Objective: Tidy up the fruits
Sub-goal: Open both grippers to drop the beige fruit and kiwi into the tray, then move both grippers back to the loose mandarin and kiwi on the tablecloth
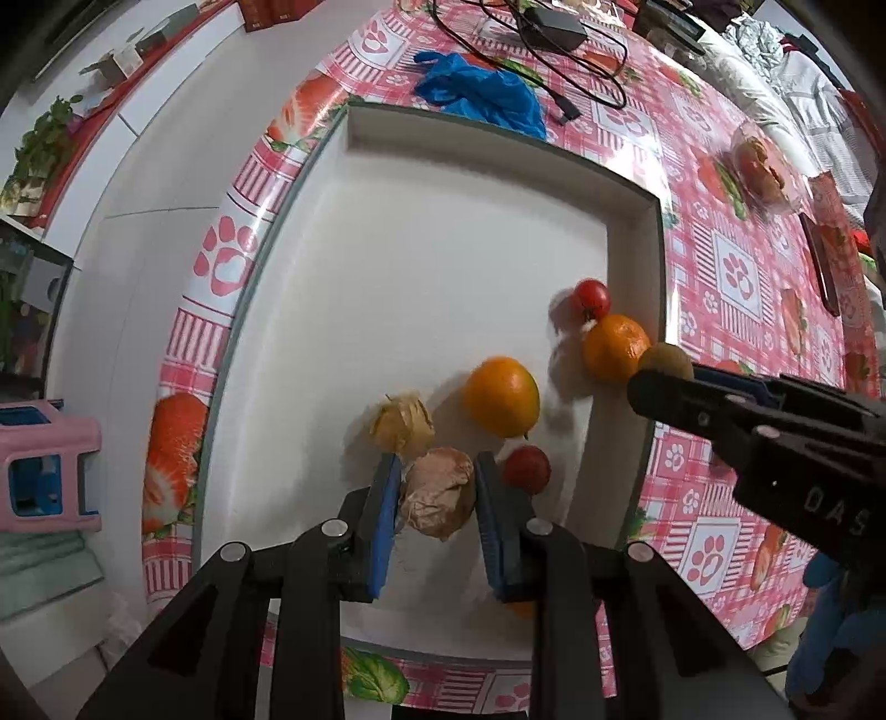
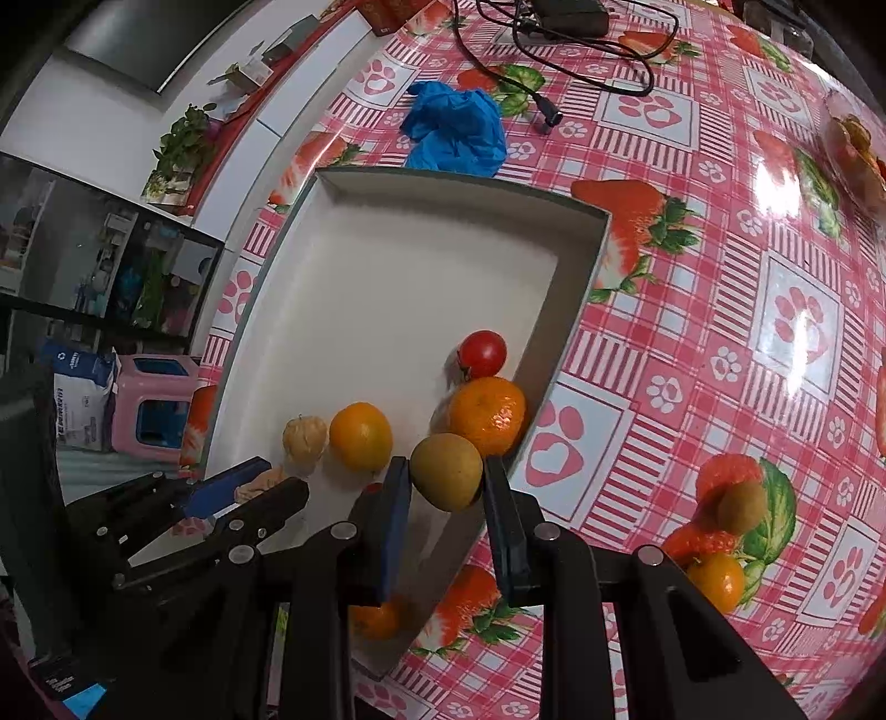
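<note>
A white tray (image 1: 443,232) lies on the pink tablecloth and holds a cherry tomato (image 1: 591,298), a mandarin (image 1: 614,348), an orange (image 1: 501,396), a papery husk fruit (image 1: 401,423) and another tomato (image 1: 526,468). My left gripper (image 1: 437,498) is shut on a brown husk fruit (image 1: 437,493) just above the tray floor. My right gripper (image 2: 447,487) is shut on a kiwi (image 2: 447,471) over the tray's right wall (image 2: 576,288), next to the mandarin (image 2: 487,415). A second kiwi (image 2: 742,507) and a small orange (image 2: 717,581) lie on the cloth to the right.
A crumpled blue glove (image 2: 457,133) lies beyond the tray. Black cables and a charger (image 2: 565,33) are at the far edge. A clear dish with food (image 2: 858,155) sits far right. A pink stool (image 2: 149,404) stands on the floor to the left.
</note>
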Motion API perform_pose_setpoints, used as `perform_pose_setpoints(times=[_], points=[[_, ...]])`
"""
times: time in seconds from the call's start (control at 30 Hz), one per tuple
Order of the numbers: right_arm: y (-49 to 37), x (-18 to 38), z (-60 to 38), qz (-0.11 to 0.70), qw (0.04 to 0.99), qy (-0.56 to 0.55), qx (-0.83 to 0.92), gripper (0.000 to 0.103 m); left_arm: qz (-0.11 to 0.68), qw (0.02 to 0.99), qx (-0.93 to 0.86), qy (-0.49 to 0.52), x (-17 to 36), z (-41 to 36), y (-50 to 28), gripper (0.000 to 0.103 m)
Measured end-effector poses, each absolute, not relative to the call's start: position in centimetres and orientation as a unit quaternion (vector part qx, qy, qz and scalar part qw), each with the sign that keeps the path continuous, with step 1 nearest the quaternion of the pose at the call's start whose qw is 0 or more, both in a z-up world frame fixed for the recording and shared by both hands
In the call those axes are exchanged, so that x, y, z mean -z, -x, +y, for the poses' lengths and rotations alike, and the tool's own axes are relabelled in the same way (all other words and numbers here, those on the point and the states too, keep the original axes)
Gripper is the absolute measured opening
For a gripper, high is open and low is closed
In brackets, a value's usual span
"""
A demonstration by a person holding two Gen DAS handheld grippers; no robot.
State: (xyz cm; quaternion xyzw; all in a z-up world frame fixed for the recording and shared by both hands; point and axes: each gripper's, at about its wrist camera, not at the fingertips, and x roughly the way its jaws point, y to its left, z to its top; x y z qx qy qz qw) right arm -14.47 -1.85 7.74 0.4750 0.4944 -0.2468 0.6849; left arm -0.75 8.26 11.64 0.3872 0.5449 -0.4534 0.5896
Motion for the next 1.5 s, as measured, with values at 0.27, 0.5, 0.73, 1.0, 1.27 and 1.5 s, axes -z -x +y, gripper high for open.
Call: perform_pose_setpoints(times=[0.27, 0.5, 0.73, 1.0, 1.27, 1.5], points=[[12.8, -7.1, -2.5, 0.497, 0.685, -0.472, 0.246, 0.027, 0.548, 0.595, 0.446, -0.382, -11.2, 7.2, -0.5, 0.029], [11.0, -6.8, -2.4, 0.501, 0.688, -0.472, 0.231, 0.028, 0.553, 0.580, 0.445, -0.400, -10.2, 7.8, -0.3, 0.053], [10.3, -6.7, -2.3, 0.508, 0.680, -0.479, 0.225, 0.055, 0.552, 0.586, 0.438, -0.399, -10.2, 8.7, -0.9, 0.080], [10.8, -8.7, -2.8, 0.487, 0.692, -0.476, 0.241, 0.092, 0.548, 0.589, 0.437, -0.401, -10.5, 8.8, -0.9, 0.080], [16.8, -9.1, -3.9, 0.482, 0.666, -0.475, 0.313, 0.103, 0.544, 0.554, 0.477, -0.412, -10.9, 8.0, 1.6, 0.080], [24.8, -6.5, -2.7, 0.512, 0.588, -0.495, 0.383, 0.103, 0.540, 0.524, 0.505, -0.423, -11.1, 7.6, 5.2, 0.080]])
